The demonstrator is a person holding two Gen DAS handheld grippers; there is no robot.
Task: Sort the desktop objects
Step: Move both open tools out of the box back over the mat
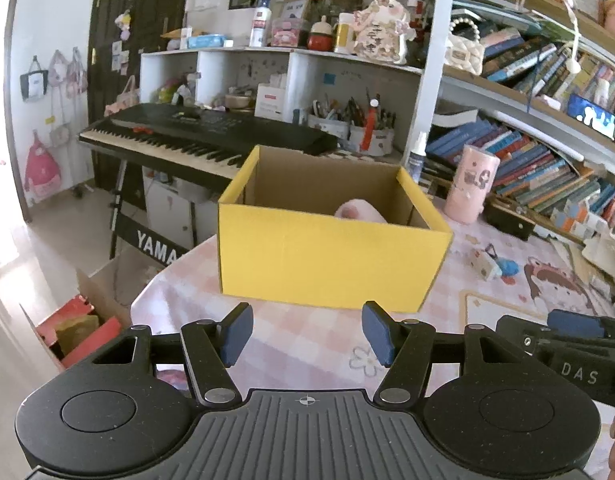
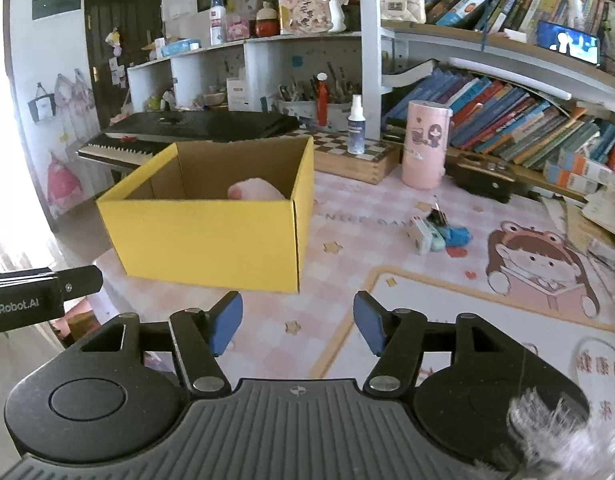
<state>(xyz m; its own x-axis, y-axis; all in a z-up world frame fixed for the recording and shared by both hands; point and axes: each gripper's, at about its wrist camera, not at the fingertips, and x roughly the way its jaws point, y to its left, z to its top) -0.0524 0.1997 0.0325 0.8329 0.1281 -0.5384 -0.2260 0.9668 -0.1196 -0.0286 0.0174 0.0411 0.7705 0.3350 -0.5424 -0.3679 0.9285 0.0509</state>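
Presently: yellow box (image 2: 211, 232) on worktop (image 2: 347, 300), one pink soft item (image 2: 255, 192) already inside. Unsorted: small cluster of trinkets (image 2: 437, 232), right of the box; pink canister (image 2: 425, 144) behind them. Left hand-held gripper (image 1: 307, 334) and right hand-held gripper (image 2: 298, 322), both before the box, part-open, holding nothing. Sorting judged barely begun.

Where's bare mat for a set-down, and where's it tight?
Free: pink mat between yellow box and the small-item cluster, and right in front of the right tongs. Crowded: far edge by the pink canister and books.
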